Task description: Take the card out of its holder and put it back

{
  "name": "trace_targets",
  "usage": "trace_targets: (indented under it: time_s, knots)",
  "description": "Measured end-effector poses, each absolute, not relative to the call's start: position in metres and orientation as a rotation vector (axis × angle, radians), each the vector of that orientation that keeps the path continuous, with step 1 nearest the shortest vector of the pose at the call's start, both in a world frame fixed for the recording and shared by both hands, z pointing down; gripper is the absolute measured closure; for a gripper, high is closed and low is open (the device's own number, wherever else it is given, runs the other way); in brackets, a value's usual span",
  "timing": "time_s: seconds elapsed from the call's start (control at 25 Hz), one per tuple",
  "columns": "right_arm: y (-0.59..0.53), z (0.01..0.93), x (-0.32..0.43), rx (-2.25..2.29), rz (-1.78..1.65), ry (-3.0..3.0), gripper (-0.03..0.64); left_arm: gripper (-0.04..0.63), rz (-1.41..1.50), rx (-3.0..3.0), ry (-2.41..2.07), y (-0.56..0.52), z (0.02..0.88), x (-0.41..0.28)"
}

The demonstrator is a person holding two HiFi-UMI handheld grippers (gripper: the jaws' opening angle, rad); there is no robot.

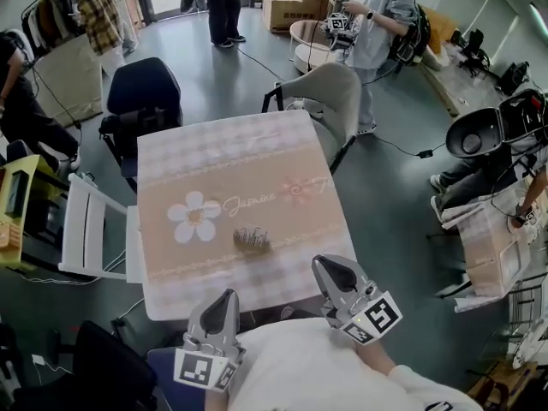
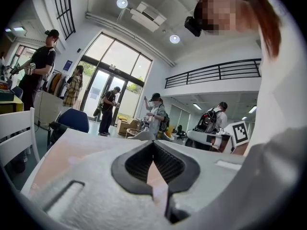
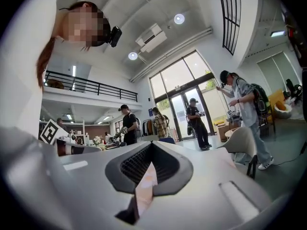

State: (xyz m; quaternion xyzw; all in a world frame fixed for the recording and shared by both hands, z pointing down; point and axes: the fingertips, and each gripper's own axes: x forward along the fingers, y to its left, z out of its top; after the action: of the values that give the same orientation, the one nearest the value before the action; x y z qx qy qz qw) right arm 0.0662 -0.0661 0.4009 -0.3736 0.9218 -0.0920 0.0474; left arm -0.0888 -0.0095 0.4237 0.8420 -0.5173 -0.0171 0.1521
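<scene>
While both grippers hover at the near edge of a square worktop [image 1: 159, 305], the task's things sit a little way ahead of them. A pale pink checked tablecloth [image 1: 248, 157] covers the worktop, printed with a white daisy and a line of script lettering.

The card holder [image 1: 252, 239], a small wire stand, rests on the cloth in the near half, just right of the daisy. It stands apart from both grippers. At this size it is impossible to tell whether a card sits in it.

The left gripper [image 1: 227, 299] points forward over the near edge, left of the holder. In the left gripper view, the left gripper [image 2: 153, 143] has its jaws pressed together at the tips, with nothing between them.

The right gripper [image 1: 330, 268] lies by the near right corner, right of the holder. In the right gripper view, the right gripper [image 3: 152, 144] also has its jaws closed tip to tip and empty.

Around the worktop stand a grey chair [image 1: 330, 92] at the far side, a dark blue chair [image 1: 141, 88] at the far left corner, and a white chair [image 1: 90, 229] on the left. Cardboard boxes [image 1: 295, 7] sit on the floor well beyond, near several standing people.
</scene>
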Motion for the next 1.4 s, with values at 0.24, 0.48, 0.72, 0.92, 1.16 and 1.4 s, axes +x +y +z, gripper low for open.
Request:
trace_targets:
  time_s: [0.24, 0.48, 0.72, 0.92, 1.16, 1.4]
  knots:
    - [-0.023, 0.405, 0.095, -1.161, -0.287, 2.836, 0.616, 0.592, -0.046, 2.445, -1.413, 0.016, 0.419, -0.044]
    - [0.018, 0.407, 0.127, -1.176, -0.304, 2.837, 0.616, 0.592, -0.033, 2.474, -1.385, 0.047, 0.411, -0.004]
    - [0.043, 0.413, 0.153, -1.201, -0.279, 2.819, 0.617, 0.592, -0.035, 2.488, -1.378, 0.071, 0.416, 0.019]
    - [0.055, 0.413, 0.165, -1.22, -0.258, 2.809, 0.617, 0.592, -0.037, 2.51, -1.369, 0.08, 0.414, 0.031]
    - [0.063, 0.415, 0.171, -1.224, -0.251, 2.815, 0.617, 0.592, -0.033, 2.524, -1.353, 0.087, 0.413, 0.043]
    - [0.064, 0.416, 0.169, -1.214, -0.231, 2.825, 0.617, 0.592, -0.028, 2.516, -1.364, 0.088, 0.416, 0.041]
